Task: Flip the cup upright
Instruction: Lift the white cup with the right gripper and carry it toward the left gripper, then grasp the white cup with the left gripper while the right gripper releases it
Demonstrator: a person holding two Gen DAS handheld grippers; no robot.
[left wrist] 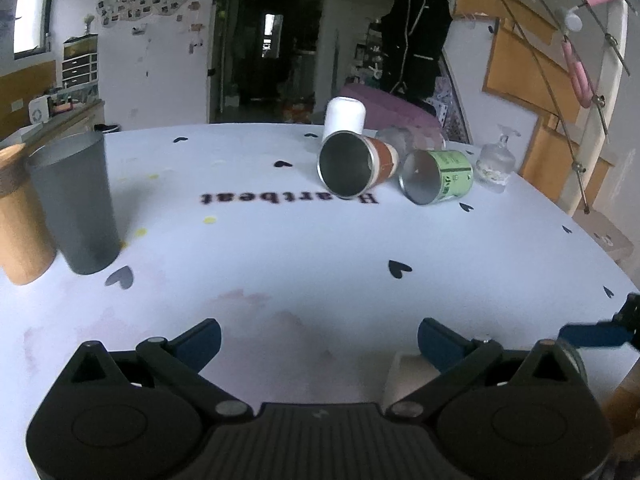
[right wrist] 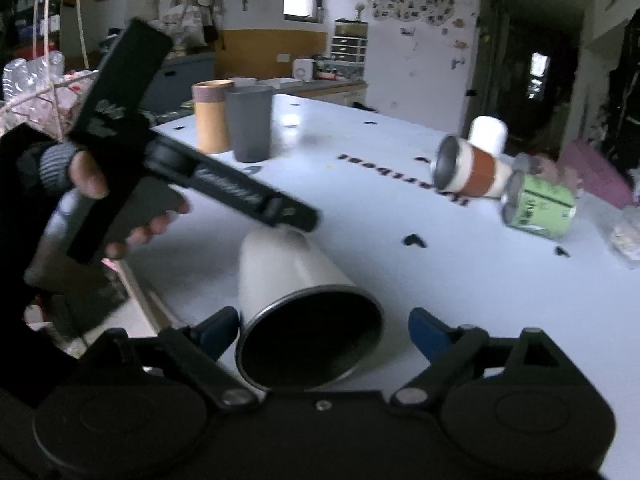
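Note:
A white metal cup (right wrist: pixel 296 300) lies on its side on the white table (right wrist: pixel 480 300), its dark mouth facing my right gripper (right wrist: pixel 324 330). The right gripper is open, and the cup's rim sits between its blue fingertips (right wrist: pixel 426 332) without being clamped. In the left wrist view a sliver of the same cup (left wrist: pixel 404 372) shows behind the right finger. My left gripper (left wrist: pixel 318 342) is open and empty above the table near its front edge. In the right wrist view the left gripper's body (right wrist: pixel 240 192), held by a hand, hovers over the cup's base.
A brown-banded cup (left wrist: pixel 352 162) and a green cup (left wrist: pixel 436 176) lie on their sides at the far middle, with a white cup (left wrist: pixel 344 118) upside down behind them. A grey cup (left wrist: pixel 74 204) and an orange cup (left wrist: pixel 18 216) stand at the left. A glass jar (left wrist: pixel 496 160) stands far right.

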